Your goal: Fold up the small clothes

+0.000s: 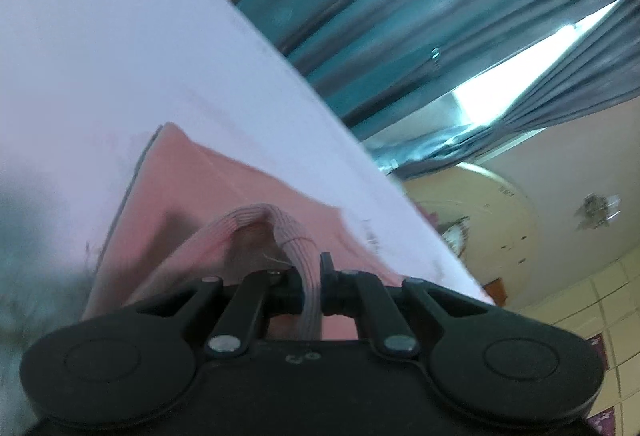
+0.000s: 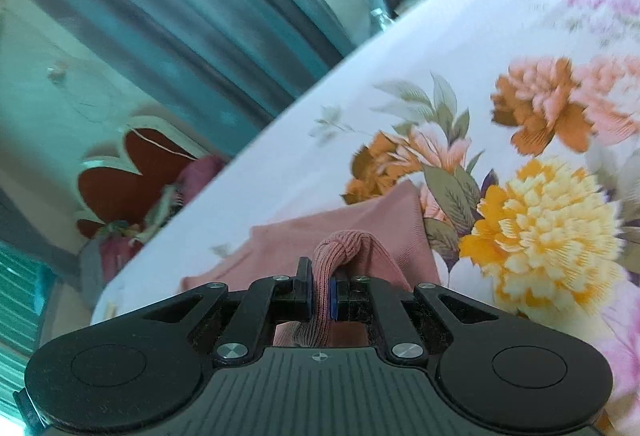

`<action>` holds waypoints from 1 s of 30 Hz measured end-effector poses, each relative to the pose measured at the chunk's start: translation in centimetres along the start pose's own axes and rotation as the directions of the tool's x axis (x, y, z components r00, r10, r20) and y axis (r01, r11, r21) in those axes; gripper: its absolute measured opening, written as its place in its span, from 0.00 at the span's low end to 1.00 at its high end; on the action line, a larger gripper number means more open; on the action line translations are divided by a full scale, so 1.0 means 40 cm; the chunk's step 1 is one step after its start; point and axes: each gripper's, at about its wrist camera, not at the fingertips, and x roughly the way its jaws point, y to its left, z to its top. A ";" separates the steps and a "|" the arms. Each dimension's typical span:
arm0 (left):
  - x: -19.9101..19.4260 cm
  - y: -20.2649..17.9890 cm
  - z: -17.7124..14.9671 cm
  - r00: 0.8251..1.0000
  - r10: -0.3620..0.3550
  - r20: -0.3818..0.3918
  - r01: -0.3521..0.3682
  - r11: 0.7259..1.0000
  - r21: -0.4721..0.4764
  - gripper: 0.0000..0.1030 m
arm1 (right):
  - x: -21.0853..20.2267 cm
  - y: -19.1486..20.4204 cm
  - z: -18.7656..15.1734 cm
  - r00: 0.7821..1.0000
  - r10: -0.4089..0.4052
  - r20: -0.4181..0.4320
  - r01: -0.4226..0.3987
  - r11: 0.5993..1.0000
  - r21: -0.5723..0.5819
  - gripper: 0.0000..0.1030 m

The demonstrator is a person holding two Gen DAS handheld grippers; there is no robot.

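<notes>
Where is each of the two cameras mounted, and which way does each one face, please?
Left wrist: on the left tool, looking along its fingers at the pink garment on the floral sheet; its tool is shut on a ribbed edge.
Right wrist: on the right tool, facing the same garment; likewise shut on ribbing.
Shared: garment, sheet, curtains.

left claw: black, silver screws | right claw: black, blue pads, ribbed housing
</notes>
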 end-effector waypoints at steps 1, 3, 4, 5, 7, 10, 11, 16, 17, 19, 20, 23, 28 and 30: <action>0.016 0.009 0.006 1.000 0.008 -0.002 -0.008 1.000 0.005 0.17 | 0.024 -0.006 0.006 1.000 -0.011 -0.004 0.011 1.000 -0.008 0.08; 0.026 0.018 0.015 1.000 0.009 0.011 -0.009 1.000 0.021 0.42 | 0.043 -0.013 0.013 0.999 -0.043 0.021 0.043 0.999 -0.019 0.26; 0.024 0.018 0.019 1.000 0.009 0.024 -0.010 0.999 0.039 0.47 | 0.039 -0.012 0.013 0.998 -0.036 0.053 0.037 0.999 -0.023 0.51; 0.027 0.020 0.025 0.999 0.015 0.035 -0.017 0.998 0.059 0.54 | 0.032 -0.012 0.010 0.995 -0.047 0.093 0.051 0.998 -0.037 0.70; 0.035 0.025 0.033 0.999 0.039 0.025 -0.041 0.994 0.101 0.54 | 0.028 -0.016 0.009 0.989 -0.064 0.131 0.074 0.995 -0.074 0.71; 0.043 0.020 0.042 0.995 0.096 -0.007 -0.093 0.975 0.203 0.52 | 0.050 -0.022 0.007 0.991 -0.088 0.099 0.100 0.986 -0.133 0.71; 0.047 0.014 0.039 0.992 0.122 -0.015 -0.114 0.963 0.246 0.52 | 0.062 -0.019 0.002 0.990 -0.106 0.089 0.120 0.978 -0.170 0.68; 0.098 -0.047 0.031 0.965 0.263 -0.007 -0.234 0.870 0.435 0.42 | 0.120 0.006 -0.027 0.978 -0.206 0.035 0.207 0.927 -0.314 0.43; 0.103 -0.054 0.024 0.958 0.288 0.005 -0.257 0.848 0.464 0.35 | 0.125 0.012 -0.033 0.971 -0.234 0.044 0.234 0.909 -0.344 0.36; 0.102 -0.060 0.015 0.949 0.315 0.025 -0.282 0.808 0.517 0.28 | 0.134 0.022 -0.044 0.958 -0.278 0.074 0.284 0.874 -0.394 0.27; 0.100 -0.061 0.012 0.949 0.313 0.026 -0.280 0.805 0.523 0.18 | 0.136 0.024 -0.046 0.955 -0.285 0.082 0.293 0.868 -0.402 0.25; 0.076 -0.057 0.012 0.965 0.263 0.017 -0.238 0.839 0.489 0.04 | 0.134 0.034 -0.054 0.949 -0.298 0.098 0.311 0.847 -0.431 0.16; 0.020 -0.021 0.023 0.978 0.201 0.062 -0.209 0.900 0.382 0.04 | 0.108 0.039 -0.044 0.950 -0.293 0.107 0.309 0.849 -0.429 0.06; 0.058 -0.014 0.032 0.971 0.236 0.025 -0.228 0.897 0.380 0.06 | 0.128 0.026 -0.035 0.946 -0.314 0.084 0.319 0.851 -0.417 0.06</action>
